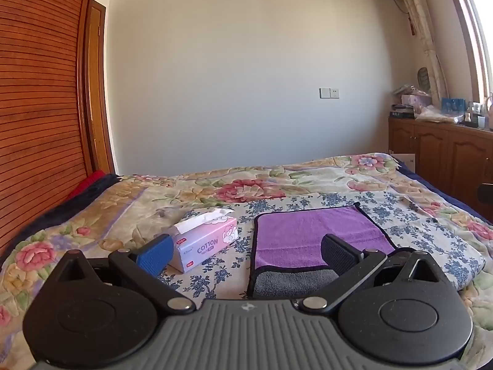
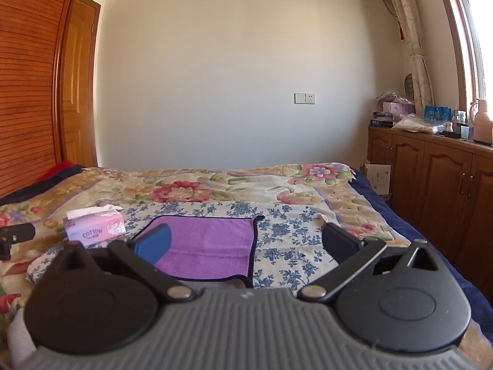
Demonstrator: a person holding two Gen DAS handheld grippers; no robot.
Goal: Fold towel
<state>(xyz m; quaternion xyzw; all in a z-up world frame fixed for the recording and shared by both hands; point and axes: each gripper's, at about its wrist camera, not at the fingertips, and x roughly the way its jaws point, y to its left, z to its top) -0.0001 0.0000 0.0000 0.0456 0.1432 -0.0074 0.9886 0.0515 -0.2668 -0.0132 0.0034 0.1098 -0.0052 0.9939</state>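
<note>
Purple microfibre towel [image 1: 311, 237] flat on the bed [image 1: 252, 185], right of the tissue box [image 1: 206, 240], grey underside turned up along its near edge. Nearer the left gripper [image 1: 246, 251], spread wide and empty. Right gripper [image 2: 246, 245] likewise released, hovering off its right edge.

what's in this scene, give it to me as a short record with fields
surface: bed with a floral quilt, and a blue-flowered cloth spread on top
towel: purple towel lying on the cloth, near edge turned over to show its grey underside
beside towel: pink tissue box, to its left, apart from it
left gripper: open, holding nothing, above the bed
right gripper: open, holding nothing, above the bed
background: wooden cabinets at right, cluttered on top
</note>
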